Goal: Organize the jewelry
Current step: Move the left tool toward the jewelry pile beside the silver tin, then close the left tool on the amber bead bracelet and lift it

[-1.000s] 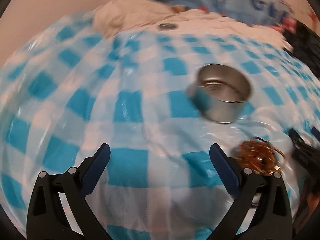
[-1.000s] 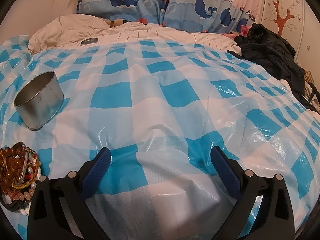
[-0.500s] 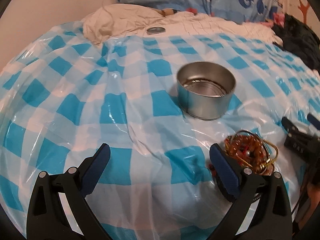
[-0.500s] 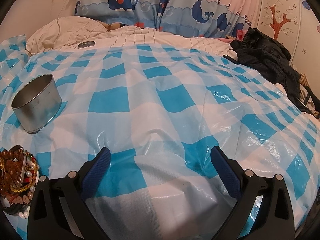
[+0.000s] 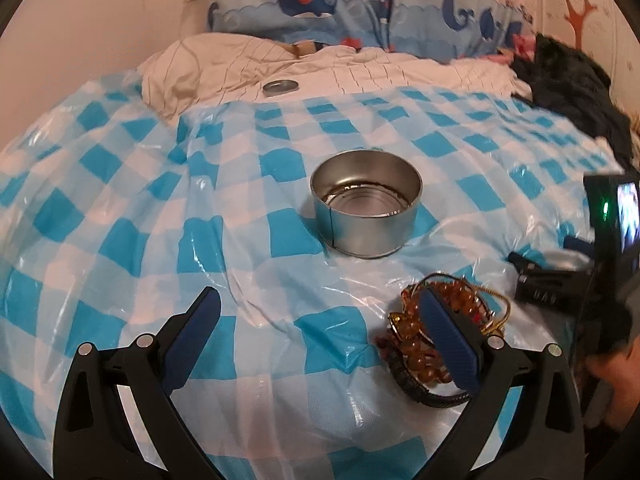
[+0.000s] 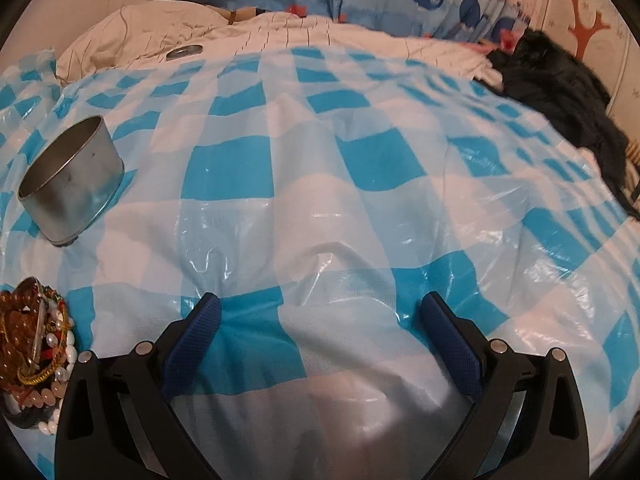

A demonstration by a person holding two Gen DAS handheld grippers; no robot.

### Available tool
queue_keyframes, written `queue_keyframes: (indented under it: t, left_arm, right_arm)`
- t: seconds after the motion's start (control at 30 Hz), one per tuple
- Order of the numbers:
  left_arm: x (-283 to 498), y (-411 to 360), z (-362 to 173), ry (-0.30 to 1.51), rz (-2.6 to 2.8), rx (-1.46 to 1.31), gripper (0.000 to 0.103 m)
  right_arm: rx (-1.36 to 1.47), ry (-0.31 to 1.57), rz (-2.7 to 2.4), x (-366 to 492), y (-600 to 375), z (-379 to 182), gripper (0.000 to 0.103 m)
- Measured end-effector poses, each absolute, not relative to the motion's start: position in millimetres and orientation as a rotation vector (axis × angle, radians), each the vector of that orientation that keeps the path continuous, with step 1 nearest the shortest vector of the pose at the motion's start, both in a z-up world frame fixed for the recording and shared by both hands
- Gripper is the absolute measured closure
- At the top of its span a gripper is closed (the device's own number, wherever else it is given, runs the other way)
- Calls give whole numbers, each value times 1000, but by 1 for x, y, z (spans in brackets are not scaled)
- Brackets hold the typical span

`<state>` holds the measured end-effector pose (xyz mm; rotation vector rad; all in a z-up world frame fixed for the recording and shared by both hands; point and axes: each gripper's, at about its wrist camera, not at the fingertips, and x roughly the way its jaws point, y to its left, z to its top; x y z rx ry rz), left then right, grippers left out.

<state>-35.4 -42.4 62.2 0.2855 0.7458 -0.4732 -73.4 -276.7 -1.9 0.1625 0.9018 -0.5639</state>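
A round silver tin (image 5: pixel 366 208) stands open and looks empty on the blue-and-white checked plastic sheet (image 5: pixel 160 208). It also shows at the left of the right wrist view (image 6: pixel 70 190). A pile of jewelry (image 5: pixel 416 340) with amber beads, gold chain and a black band lies in front of the tin, partly behind my left gripper's right finger. The pile shows at the lower left of the right wrist view (image 6: pixel 32 344), with pearls. My left gripper (image 5: pixel 318 310) is open and empty above the sheet. My right gripper (image 6: pixel 320 316) is open and empty, to the right of the pile.
The tin's lid (image 5: pixel 281 87) lies far back on a cream blanket (image 5: pixel 224 64). A black garment (image 6: pixel 560 92) lies at the far right. Whale-print curtains (image 5: pixel 360 8) hang behind. The right gripper's body and screen (image 5: pixel 608 224) stand at the right of the left wrist view.
My left gripper has swung and tilted, so the tin and jewelry pile have shifted toward the middle of its view. The pile now sits behind its right finger. The right gripper has barely moved.
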Motion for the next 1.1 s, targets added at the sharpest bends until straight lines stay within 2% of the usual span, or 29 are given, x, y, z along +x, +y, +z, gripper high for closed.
queue_keyframes:
  t: [0.33, 0.5, 0.67, 0.83, 0.97, 1.1]
  left_arm:
    - [-46, -51, 61, 716, -565, 313, 8]
    - [-57, -57, 61, 656, -645, 327, 8]
    - [-60, -60, 64, 611, -745, 309, 9]
    - [-50, -66, 57, 664, -760, 329, 39]
    - [-43, -66, 53, 701, -786, 314, 52]
    - [-43, -68, 51, 721, -834, 316, 76]
  right_arm:
    - [224, 905, -497, -80, -275, 8, 7]
    - [121, 860, -419, -79, -254, 30, 7]
    - [132, 895, -335, -71, -243, 27, 7]
    - [121, 911, -324, -63, -242, 22, 7]
    - [132, 920, -318, -61, -242, 20, 7]
    - [135, 923, -314, -60, -242, 20, 7]
